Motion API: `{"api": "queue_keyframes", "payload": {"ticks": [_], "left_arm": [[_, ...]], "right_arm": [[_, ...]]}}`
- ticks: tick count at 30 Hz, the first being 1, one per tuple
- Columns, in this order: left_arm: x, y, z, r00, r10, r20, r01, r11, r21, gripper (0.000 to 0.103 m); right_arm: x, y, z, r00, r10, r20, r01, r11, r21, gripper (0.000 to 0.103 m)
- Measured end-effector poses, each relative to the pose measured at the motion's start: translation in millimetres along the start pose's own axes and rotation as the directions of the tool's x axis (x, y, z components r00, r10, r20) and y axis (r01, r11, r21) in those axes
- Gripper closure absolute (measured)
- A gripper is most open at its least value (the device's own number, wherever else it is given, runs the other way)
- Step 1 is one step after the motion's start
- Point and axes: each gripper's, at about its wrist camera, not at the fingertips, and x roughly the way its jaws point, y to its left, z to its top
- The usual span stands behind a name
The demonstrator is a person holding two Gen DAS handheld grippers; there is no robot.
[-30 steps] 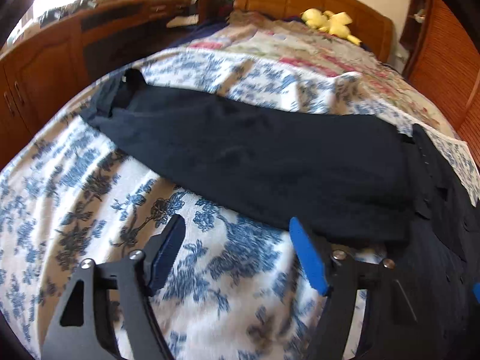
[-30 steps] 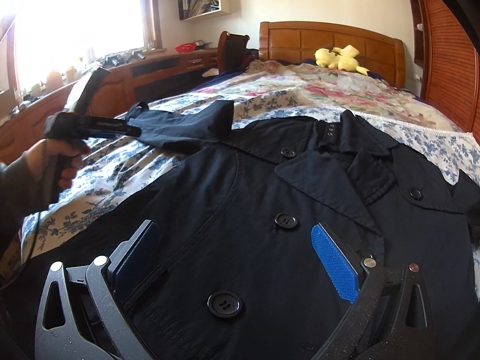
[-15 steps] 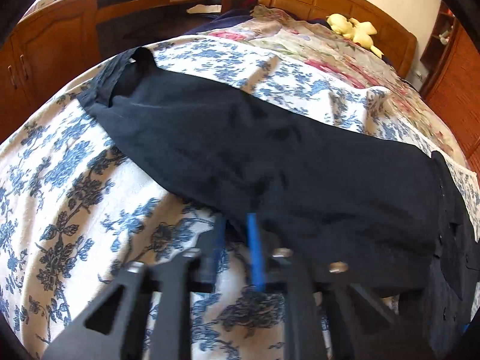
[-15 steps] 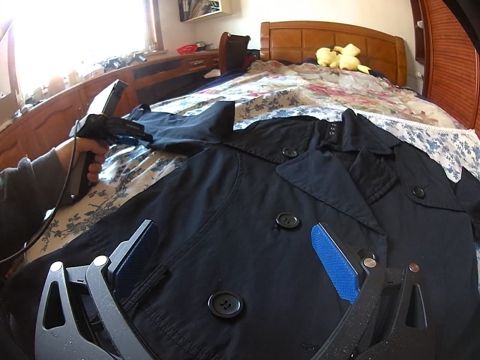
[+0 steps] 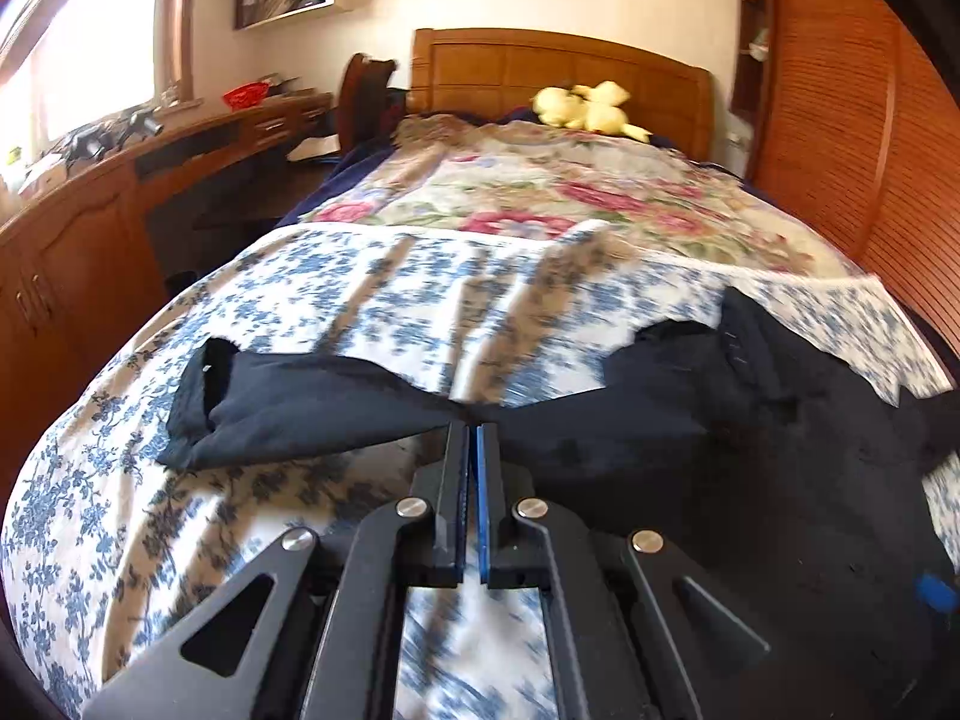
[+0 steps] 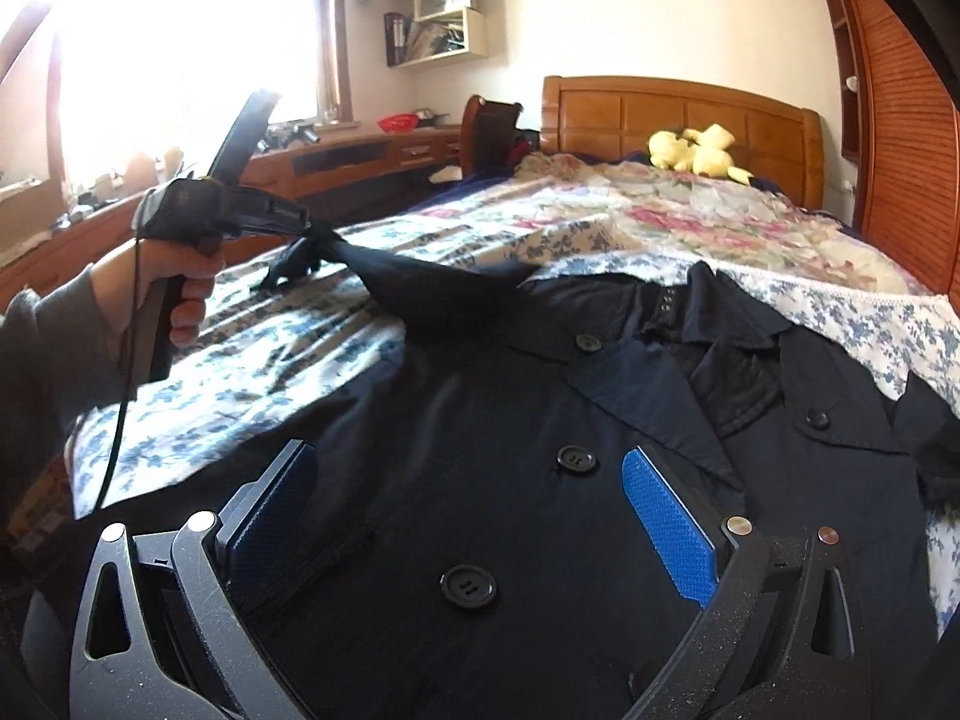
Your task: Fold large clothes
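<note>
Left tongs (image 5: 473, 427) clamped on coat sleeve (image 5: 312, 405), lifted; right tongs (image 6: 468, 468) spread wide above coat front.

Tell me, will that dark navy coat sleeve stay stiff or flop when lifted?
Probably floppy: the dark navy coat sleeve sags either side of the shut left gripper pinching it. Likely not slippery, since it hangs held. The cuff end droops, suggesting some weight.

We can read no text, label, brand or number in either view; the binders (image 6: 401, 39) on the wall shelf are too blurred.
</note>
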Motion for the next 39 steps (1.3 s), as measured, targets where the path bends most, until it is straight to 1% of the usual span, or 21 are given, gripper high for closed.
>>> {"api": "queue_keyframes", "payload": {"ticks": [2, 4, 7, 8, 10, 14, 16, 17, 19, 21, 22, 24, 28, 30, 34, 36, 39], "left_arm": [[-11, -12, -4, 1.0, -0.002, 0.003, 0.002, 1.0, 0.029, 0.103], [-20, -18, -9, 1.0, -0.009, 0.004, 0.009, 0.999, 0.03, 0.103], [-34, -28, -20, 1.0, 0.014, 0.013, -0.015, 0.999, 0.038, 0.103], [-38, -29, -25, 1.0, 0.026, 0.015, -0.027, 0.998, 0.048, 0.103], [-41, -32, -34, 1.0, 0.028, 0.011, -0.029, 0.997, 0.07, 0.103], [-52, -26, -51, 0.999, 0.041, -0.008, -0.041, 0.996, 0.074, 0.101], [-62, -23, -57, 0.999, 0.047, 0.002, -0.047, 0.995, 0.083, 0.091], [-67, -21, -60, 0.999, 0.049, 0.008, -0.049, 0.995, 0.083, 0.088], [-77, -12, -66, 0.996, 0.078, 0.032, -0.08, 0.994, 0.074, 0.071], [-82, 1, -70, 0.996, 0.082, 0.036, -0.084, 0.995, 0.06, 0.061], [-81, 8, -71, 0.996, 0.087, 0.028, -0.088, 0.995, 0.055, 0.056], [-80, 21, -74, 0.994, 0.104, 0.02, -0.105, 0.994, 0.038, 0.048], [-68, 53, -79, 0.993, 0.117, -0.016, -0.117, 0.993, -0.03, 0.048], [-55, 70, -82, 0.989, 0.143, -0.039, -0.144, 0.988, -0.049, 0.048], [-32, 91, -83, 0.977, 0.2, -0.069, -0.203, 0.979, -0.034, 0.048], [-21, 102, -82, 0.975, 0.204, -0.083, -0.208, 0.977, -0.043, 0.048], [-1, 118, -78, 0.976, 0.193, -0.105, -0.202, 0.976, -0.084, 0.048]], "right_arm": [[-10, -1, 2, 1.0, 0.0, 0.018, 0.001, 1.0, -0.013, 0.0], [-19, -1, 3, 0.999, 0.002, 0.032, -0.002, 1.0, -0.022, 0.0], [-23, -7, 4, 0.999, 0.003, 0.035, -0.002, 1.0, -0.021, 0.0], [-24, -9, 4, 0.999, 0.001, 0.034, 0.0, 1.0, -0.021, 0.0], [-25, -12, 5, 0.999, -0.003, 0.034, 0.004, 1.0, -0.019, 0.0], [-29, -17, 6, 0.999, -0.009, 0.043, 0.01, 1.0, -0.017, 0.0], [-32, -17, 6, 0.999, -0.012, 0.049, 0.013, 1.0, -0.022, 0.0], [-32, -18, 6, 0.999, -0.012, 0.05, 0.013, 1.0, -0.024, 0.0], [-31, -17, 5, 0.999, -0.01, 0.046, 0.011, 1.0, -0.026, 0.0], [-28, -16, 2, 0.999, -0.002, 0.033, 0.003, 1.0, -0.029, 0.0], [-26, -16, 1, 1.0, 0.003, 0.028, -0.002, 1.0, -0.029, 0.0], [-21, -14, -2, 1.0, 0.009, 0.012, -0.009, 0.999, -0.03, 0.0], [-16, -8, -6, 1.0, 0.013, -0.003, -0.013, 0.999, -0.045, 0.0], [-14, -4, -8, 1.0, 0.014, -0.011, -0.014, 0.998, -0.058, 0.0], [-9, -1, -10, 1.0, 0.014, -0.024, -0.016, 0.998, -0.068, 0.0], [-7, -1, -11, 0.999, 0.015, -0.031, -0.017, 0.998, -0.068, 0.0], [-2, 0, -13, 0.999, 0.018, -0.047, -0.021, 0.998, -0.066, 0.0]]}}
